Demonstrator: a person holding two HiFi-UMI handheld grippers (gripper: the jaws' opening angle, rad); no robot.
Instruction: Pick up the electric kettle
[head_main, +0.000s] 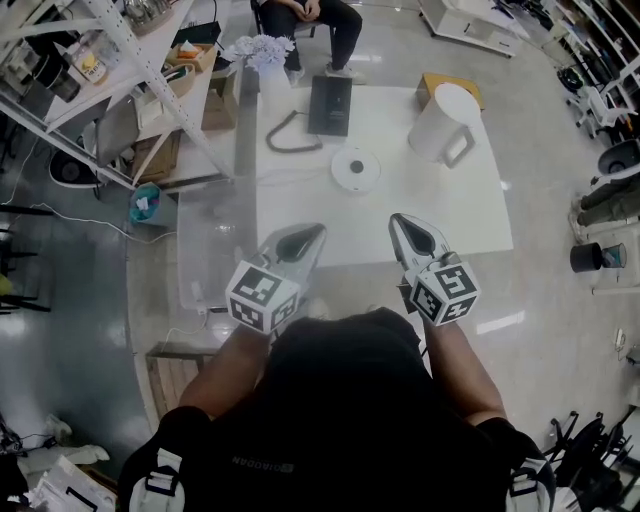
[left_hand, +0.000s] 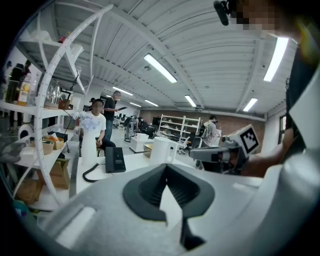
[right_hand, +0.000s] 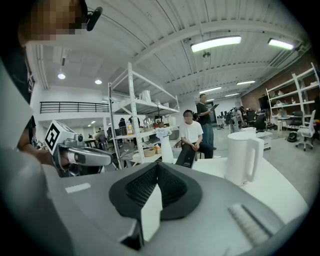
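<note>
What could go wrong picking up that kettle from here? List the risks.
The right gripper is shut; unopened, it may shove the kettle rather than grip its handle. The kettle stands close to the far right edge of the table, so a nudge could tip it off.

Open-plan lab/workshop w/ metal shelving racks (right_hand: 131, 100), strip lights (right_hand: 216, 43)

White kettle (head_main: 441, 120); black phone (head_main: 330, 104)

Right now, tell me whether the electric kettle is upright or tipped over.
Upright. The electric kettle stands on its bottom on the white table, lid on top, handle running vertically down its side.
</note>
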